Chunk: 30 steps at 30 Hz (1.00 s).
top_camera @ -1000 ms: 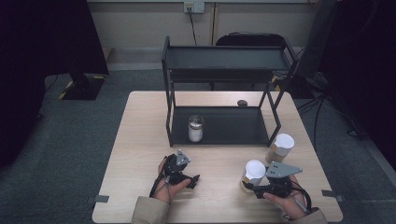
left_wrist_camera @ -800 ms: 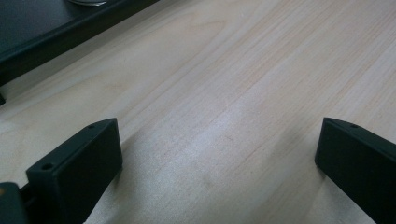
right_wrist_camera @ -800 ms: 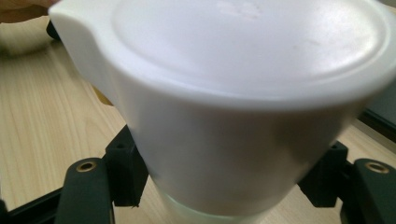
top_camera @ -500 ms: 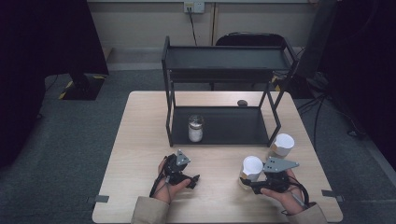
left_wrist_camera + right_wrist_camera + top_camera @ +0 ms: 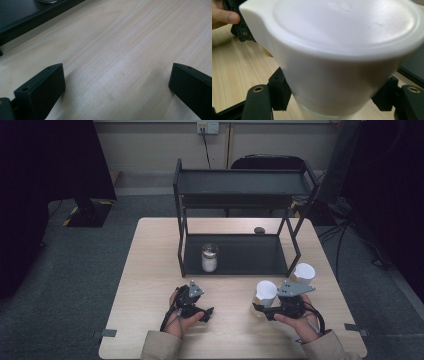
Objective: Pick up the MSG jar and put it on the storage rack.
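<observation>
The left gripper (image 5: 206, 312) lies low on the table (image 5: 150, 270), near its front edge, with its jaws spread wide and nothing between them; its own view looks along bare wood toward the rack's dark lower edge. Parked like this it seems to be waiting, out of the way of the other hand's work but close enough to help.

Farther back and a little to the right stands the rack (image 5: 240, 195), a black two-shelf frame. A glass jar (image 5: 209, 257) with white contents sits upright at the left end of its lower shelf, which suggests the shelf is where containers are being collected. A small dark object (image 5: 259, 230) lies on the table behind the rack; what it is cannot be told.

To the right, the right gripper (image 5: 261, 309) has its jaws clamped on a cup (image 5: 265, 291) with a white lid. In the right gripper view the pads press the body below the lid, probably so the lid is not squeezed loose and the cup stays upright. The cup is near the table's front edge, in front of the rack's right half; whether its base touches the wood cannot be told.

A second cup (image 5: 303, 273) stands just beyond it, by the rack's right front leg, likely next in line.
</observation>
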Each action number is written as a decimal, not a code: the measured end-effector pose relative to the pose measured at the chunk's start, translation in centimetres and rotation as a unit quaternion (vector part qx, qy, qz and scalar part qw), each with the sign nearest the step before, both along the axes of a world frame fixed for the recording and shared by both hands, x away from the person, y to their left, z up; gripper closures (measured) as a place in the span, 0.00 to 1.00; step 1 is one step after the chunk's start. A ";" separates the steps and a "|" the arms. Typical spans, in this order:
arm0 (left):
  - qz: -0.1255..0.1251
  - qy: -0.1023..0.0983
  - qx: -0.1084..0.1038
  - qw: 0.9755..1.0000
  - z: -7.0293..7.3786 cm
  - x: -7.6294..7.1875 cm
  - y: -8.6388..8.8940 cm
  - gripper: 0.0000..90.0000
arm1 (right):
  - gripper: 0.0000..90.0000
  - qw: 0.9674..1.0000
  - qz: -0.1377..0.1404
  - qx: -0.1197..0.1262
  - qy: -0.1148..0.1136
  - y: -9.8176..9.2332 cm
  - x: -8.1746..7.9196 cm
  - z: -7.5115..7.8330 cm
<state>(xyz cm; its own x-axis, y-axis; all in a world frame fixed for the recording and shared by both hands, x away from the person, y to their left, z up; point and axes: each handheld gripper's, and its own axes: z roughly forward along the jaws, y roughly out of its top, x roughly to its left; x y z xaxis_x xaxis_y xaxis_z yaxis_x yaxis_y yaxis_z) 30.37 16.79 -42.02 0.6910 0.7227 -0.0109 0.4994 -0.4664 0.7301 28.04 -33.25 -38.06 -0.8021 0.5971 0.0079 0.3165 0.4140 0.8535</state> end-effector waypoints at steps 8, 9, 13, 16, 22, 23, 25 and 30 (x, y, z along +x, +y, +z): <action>0.000 0.000 0.000 1.000 0.0 0.0 0.0 0.00 | 0.34 1.000 -0.007 -0.001 0.002 0.4 1.0 0.3; 0.000 0.000 0.000 1.000 0.0 0.0 0.0 0.00 | 0.34 1.000 -0.007 -0.001 0.002 0.4 1.0 0.3; 0.000 0.000 0.000 1.000 0.0 0.0 0.0 0.00 | 0.34 1.000 -0.011 -0.002 0.001 0.7 1.3 0.4; 0.000 0.000 0.000 1.000 0.0 0.0 0.0 0.00 | 0.34 1.000 -0.014 -0.001 0.002 0.9 1.6 0.5; 0.000 0.000 0.000 1.000 0.0 0.0 0.0 0.00 | 0.34 1.000 -0.024 0.003 0.000 1.3 1.9 0.8; 0.000 0.000 0.000 1.000 0.0 0.0 0.0 0.00 | 0.34 1.000 -0.024 0.004 -0.001 1.4 2.0 0.8; 0.000 0.000 0.000 1.000 0.0 0.0 0.0 0.00 | 0.34 1.000 -0.027 0.005 -0.001 1.6 2.1 0.9; 0.000 0.000 0.000 1.000 0.0 0.0 0.0 0.00 | 0.34 0.999 -0.039 0.011 -0.002 2.0 2.5 0.9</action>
